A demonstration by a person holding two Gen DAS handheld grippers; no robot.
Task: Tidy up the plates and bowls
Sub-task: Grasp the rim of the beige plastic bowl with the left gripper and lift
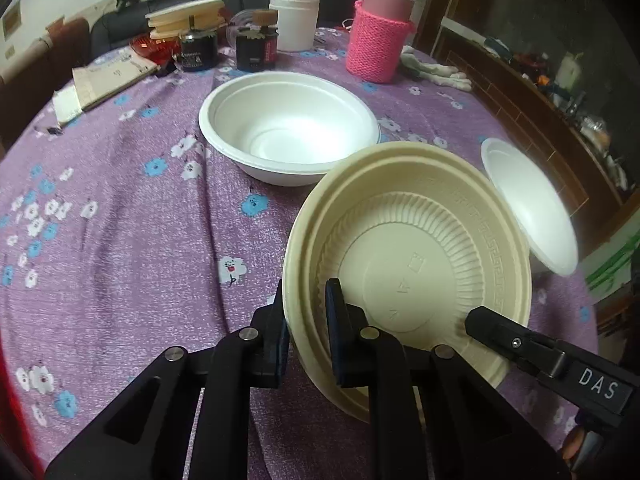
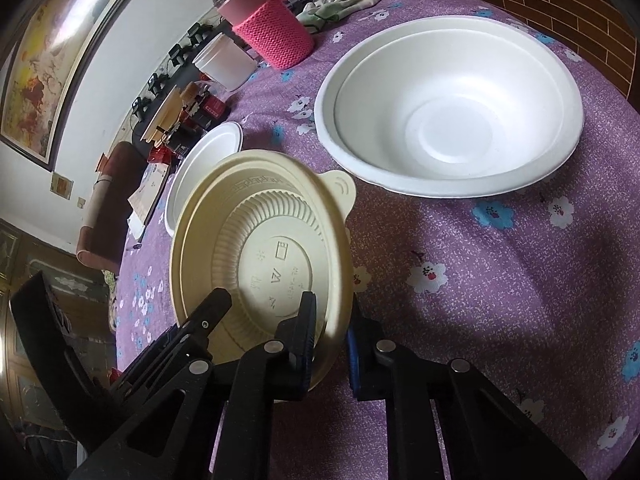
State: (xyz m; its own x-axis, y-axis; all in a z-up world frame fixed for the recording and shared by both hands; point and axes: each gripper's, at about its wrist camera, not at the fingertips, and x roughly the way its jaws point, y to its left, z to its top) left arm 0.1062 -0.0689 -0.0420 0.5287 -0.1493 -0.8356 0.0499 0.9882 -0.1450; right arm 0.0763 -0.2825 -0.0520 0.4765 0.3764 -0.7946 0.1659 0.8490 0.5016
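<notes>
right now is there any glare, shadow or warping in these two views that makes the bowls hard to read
Left wrist view: glare washes out the white bowl; fisheye bends the table edge. Right wrist view: the cream bowl stays sharp, casting a dark shadow on the purple cloth; the framed picture is bleached by reflection.

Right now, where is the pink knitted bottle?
The pink knitted bottle stands upright at the table's far edge, between the white jar and the white gloves, beyond the white bowl.

Dim indoor light; glare on the white bowl; soft shadows on the tablecloth; strong fisheye curvature, dark vignetted corners
</notes>
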